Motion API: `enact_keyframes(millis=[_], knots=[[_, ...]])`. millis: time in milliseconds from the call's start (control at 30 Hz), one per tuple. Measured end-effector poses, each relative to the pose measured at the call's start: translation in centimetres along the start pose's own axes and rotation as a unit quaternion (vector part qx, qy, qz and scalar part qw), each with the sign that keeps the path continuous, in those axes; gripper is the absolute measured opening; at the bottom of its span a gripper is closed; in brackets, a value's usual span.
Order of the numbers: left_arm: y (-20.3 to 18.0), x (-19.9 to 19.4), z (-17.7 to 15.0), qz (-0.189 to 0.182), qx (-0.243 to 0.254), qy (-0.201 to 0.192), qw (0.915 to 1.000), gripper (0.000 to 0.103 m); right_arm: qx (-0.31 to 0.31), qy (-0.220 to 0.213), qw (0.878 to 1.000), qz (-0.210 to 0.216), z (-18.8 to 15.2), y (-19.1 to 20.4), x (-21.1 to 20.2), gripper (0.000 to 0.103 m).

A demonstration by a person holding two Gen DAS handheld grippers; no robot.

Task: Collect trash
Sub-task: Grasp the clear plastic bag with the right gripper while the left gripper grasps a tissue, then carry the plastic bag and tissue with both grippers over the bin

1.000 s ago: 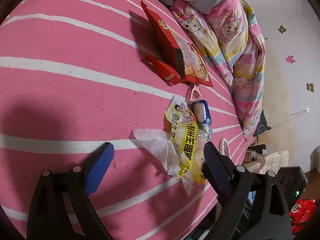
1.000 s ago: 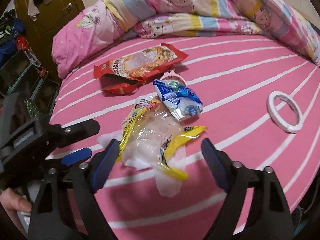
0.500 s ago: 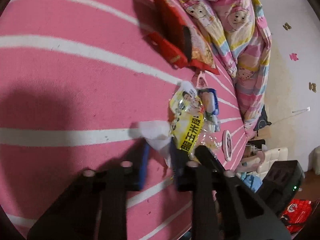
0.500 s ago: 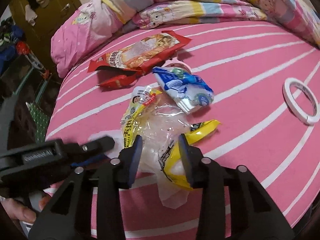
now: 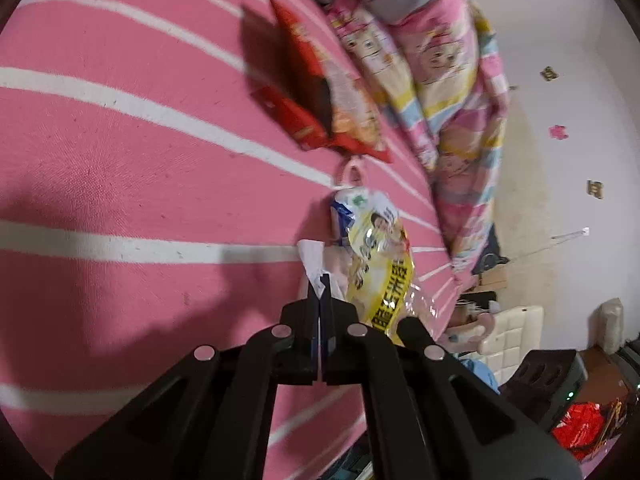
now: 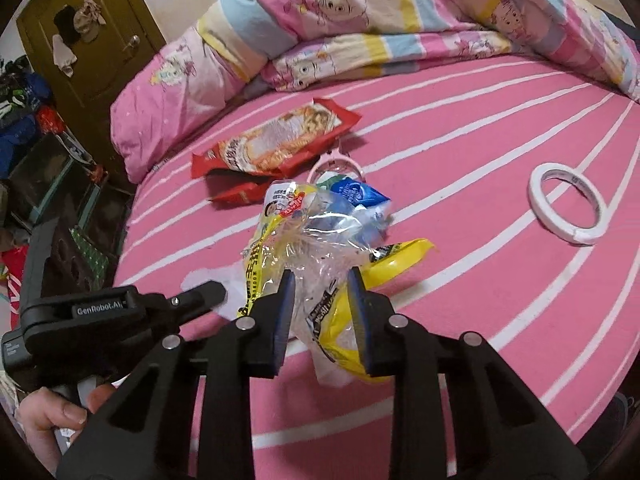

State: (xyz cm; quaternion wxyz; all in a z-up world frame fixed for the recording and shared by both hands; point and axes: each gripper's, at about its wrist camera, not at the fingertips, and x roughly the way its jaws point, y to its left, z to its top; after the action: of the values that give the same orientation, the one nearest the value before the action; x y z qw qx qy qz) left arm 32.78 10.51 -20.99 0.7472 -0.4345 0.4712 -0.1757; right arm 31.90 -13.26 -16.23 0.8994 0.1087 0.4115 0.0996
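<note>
Trash lies on a pink striped bed (image 6: 480,168). My left gripper (image 5: 320,284) is shut on a white tissue (image 5: 314,258) at the edge of the pile; it also shows in the right wrist view (image 6: 212,292). My right gripper (image 6: 322,280) is shut on a yellow and clear plastic wrapper (image 6: 316,248), lifting it off the sheet. The same wrapper (image 5: 380,264) shows in the left wrist view. A blue and white packet (image 6: 356,196) lies just behind it. A red snack bag (image 6: 280,140) lies farther back, also in the left wrist view (image 5: 316,92).
A white tape roll (image 6: 568,204) lies at the right on the bed. A pink ring (image 6: 340,164) sits between the red bag and the blue packet. A rolled cartoon quilt (image 6: 360,20) lines the far edge. A brown door (image 6: 92,44) and clutter stand left.
Both grippers moved in and closed: the left one on the white tissue, the right one on the yellow and clear wrapper, which has bunched up and risen off the sheet.
</note>
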Motion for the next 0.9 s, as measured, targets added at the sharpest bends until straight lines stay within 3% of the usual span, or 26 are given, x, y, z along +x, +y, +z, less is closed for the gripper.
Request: enact_keyframes(millis=[267, 500, 900], knots=[[-0.9, -3.0, -5.0, -0.044, -0.004, -0.017, 0.9989, 0.000, 0.030, -0.028, 0.999, 0.002, -2.7, -2.0, -7.0, 0.028], [-3.0, -4.9, -9.3, -0.056, 0.023, -0.031, 0.9977, 0.000, 0.043, -0.047, 0.998, -0.008, -6.5, -4.3, -13.2, 0.028], [-8.4, -4.7, -17.7, -0.054, 0.072, 0.005, 0.9959, 0.000, 0.076, -0.080, 0.994, -0.009, -12.1, -9.0, -21.6, 0.028]])
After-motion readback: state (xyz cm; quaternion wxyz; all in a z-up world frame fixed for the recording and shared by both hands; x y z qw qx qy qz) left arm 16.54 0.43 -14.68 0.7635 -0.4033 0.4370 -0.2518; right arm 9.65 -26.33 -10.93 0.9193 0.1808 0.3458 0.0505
